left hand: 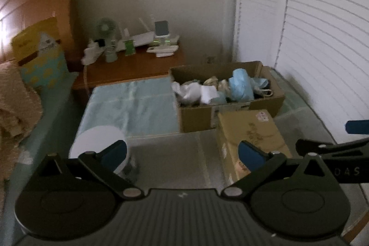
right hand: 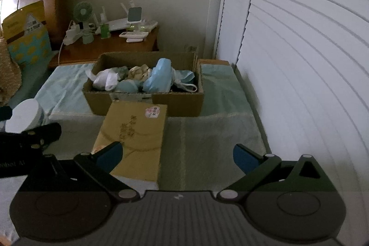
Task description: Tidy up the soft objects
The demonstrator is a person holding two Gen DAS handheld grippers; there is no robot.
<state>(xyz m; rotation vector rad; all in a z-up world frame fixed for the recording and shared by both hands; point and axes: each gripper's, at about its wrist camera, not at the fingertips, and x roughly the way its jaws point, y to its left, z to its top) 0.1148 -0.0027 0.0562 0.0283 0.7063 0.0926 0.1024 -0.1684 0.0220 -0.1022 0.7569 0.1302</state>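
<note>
Hovering above a pale green bedspread (right hand: 207, 130), the left gripper (left hand: 182, 155) and the right gripper (right hand: 177, 155) both have their blue-padded black jaws spread wide, with nothing between them. An open brown cardboard box (right hand: 180, 103) sits on the bedspread ahead of both grippers, and the soft objects lie heaped inside it: a crumpled white cloth (right hand: 103, 78) toward the left end, a rounded teal bundle (right hand: 126, 85) at the front, a mottled beige piece (right hand: 138, 72) in the middle, and a light blue soft bundle (right hand: 159, 77) standing taller than the rest toward the right. Just in front of the box, touching or nearly touching its near wall, lies a closed flat tan carton with a small pink-and-white sticker (right hand: 136, 135); in the right wrist view it lies below the right gripper's left finger (right hand: 108, 157). A round white cylindrical container (left hand: 99, 142) stands on the bedspread to the left, just behind the left gripper's left finger (left hand: 115, 153). Beyond the box, a wooden bedside table (right hand: 110, 50) carries a small green desk fan (right hand: 83, 10), a white router with antennas (right hand: 117, 23) and other small items too blurred to identify. A carved wooden headboard (left hand: 34, 4) rises at far left, with a yellow and blue printed cushion (left hand: 39, 54) leaning against it. White louvered doors (right hand: 299, 61) fill the right side.
</note>
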